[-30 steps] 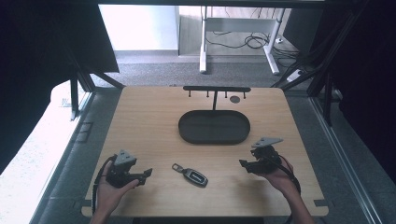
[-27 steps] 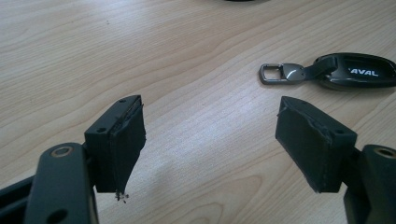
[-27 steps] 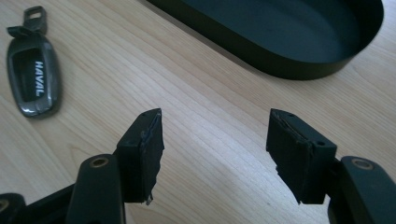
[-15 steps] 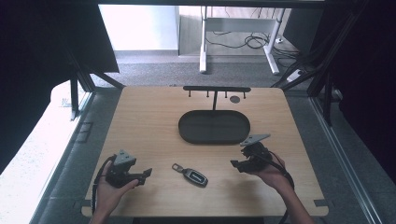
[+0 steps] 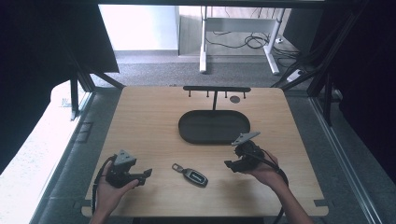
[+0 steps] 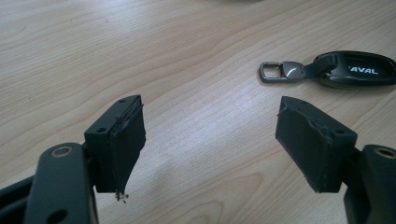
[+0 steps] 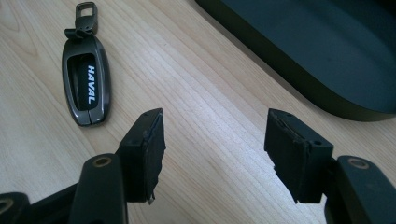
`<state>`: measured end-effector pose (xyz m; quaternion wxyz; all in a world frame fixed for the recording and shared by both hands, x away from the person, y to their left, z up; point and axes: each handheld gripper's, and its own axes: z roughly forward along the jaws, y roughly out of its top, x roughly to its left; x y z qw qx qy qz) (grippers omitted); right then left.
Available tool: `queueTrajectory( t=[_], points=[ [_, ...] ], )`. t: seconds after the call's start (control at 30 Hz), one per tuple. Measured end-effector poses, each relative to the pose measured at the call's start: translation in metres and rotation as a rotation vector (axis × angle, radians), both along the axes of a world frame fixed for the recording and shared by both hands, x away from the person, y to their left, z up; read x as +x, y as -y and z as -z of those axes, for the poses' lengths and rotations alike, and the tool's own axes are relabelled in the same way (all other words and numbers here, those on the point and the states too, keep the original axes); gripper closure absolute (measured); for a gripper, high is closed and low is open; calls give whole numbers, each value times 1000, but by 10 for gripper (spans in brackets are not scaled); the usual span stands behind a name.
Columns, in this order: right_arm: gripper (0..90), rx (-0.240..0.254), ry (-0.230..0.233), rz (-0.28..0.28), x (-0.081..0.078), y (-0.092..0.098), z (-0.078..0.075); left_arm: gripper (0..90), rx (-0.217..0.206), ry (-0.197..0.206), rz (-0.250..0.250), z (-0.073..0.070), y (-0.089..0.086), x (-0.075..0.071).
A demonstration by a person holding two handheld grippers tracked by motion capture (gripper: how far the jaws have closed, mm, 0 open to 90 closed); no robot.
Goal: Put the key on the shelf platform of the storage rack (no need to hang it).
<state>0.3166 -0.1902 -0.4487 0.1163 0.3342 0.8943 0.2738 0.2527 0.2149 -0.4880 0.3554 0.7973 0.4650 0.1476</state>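
Note:
A dark car key fob with a metal clip lies flat on the wooden table, near the front edge between the two hands. My left gripper sits at the front left, open and empty; its own view has the key fob ahead to the upper right. My right gripper hovers right of the fob, open and empty, with its jaws pointing left. In the right gripper view the key fob lies up and left of the jaws. A black oval tray lies behind it; the tray's rim is close by.
A black rack with small hooks stands at the table's far edge behind the tray, with a small dark disc beside it. Dark frame struts rise at both sides of the table. Beyond it are a desk's legs and cables on the floor.
My right gripper has moved left and slightly forward, from the right side toward the key fob. The left gripper and the fob have stayed where they were.

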Motion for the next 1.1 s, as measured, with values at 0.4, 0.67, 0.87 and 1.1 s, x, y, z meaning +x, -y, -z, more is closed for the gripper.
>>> queueTrajectory(
  t=[0.4, 0.67, 0.87, 1.1],
  points=[
    [394, -21, -10, -27, 1, -13, -2, 243, 2, -1, 8, 0, 1, 0],
    [395, -33, -19, -47, 1, -22, -2, 243, 2, -1, 9, 0, 1, 0],
    [395, -39, -25, -62, 0, -29, -2, 243, 2, -1, 9, 0, 1, 0],
    [395, -46, -27, -81, 0, -39, -3, 244, 2, -1, 10, 0, 1, 0]
  ],
)
